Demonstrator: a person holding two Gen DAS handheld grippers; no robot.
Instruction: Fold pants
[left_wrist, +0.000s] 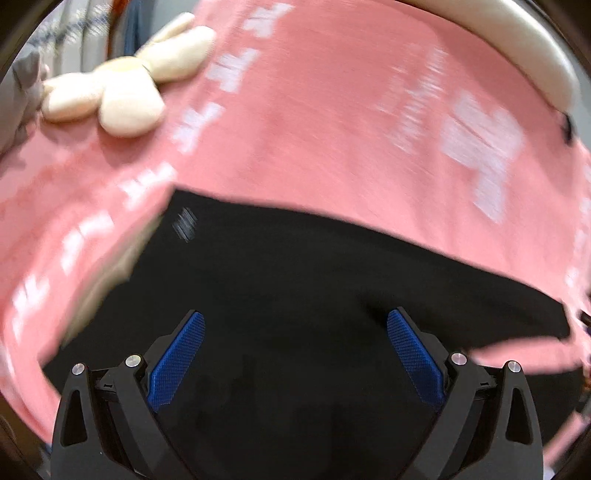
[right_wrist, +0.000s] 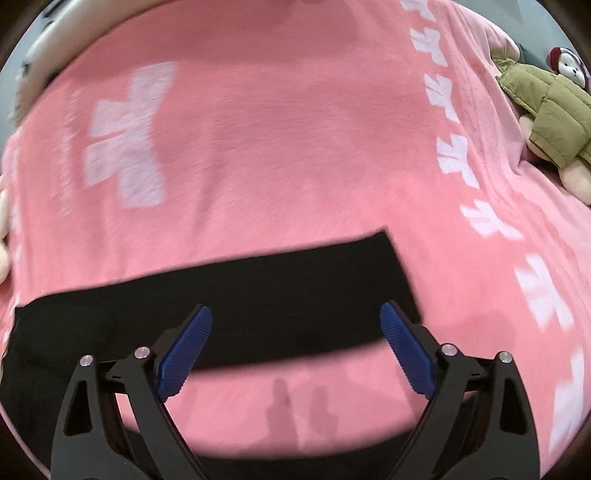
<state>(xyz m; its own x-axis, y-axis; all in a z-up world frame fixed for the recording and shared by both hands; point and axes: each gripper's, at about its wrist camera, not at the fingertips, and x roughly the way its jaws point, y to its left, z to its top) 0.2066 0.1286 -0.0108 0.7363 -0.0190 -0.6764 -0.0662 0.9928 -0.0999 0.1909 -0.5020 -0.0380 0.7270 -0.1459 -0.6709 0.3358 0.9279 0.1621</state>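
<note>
Black pants lie flat on a pink blanket with white markings. In the left wrist view the left gripper is open and empty, hovering over the wide dark part of the pants. In the right wrist view a long black strip of the pants runs across the pink blanket. The right gripper is open and empty, just above the strip's near edge. The left wrist view is motion-blurred.
A cream plush toy lies on the blanket at the far left in the left wrist view. A stuffed bear in an olive jacket lies at the far right in the right wrist view. A white rounded edge borders the blanket.
</note>
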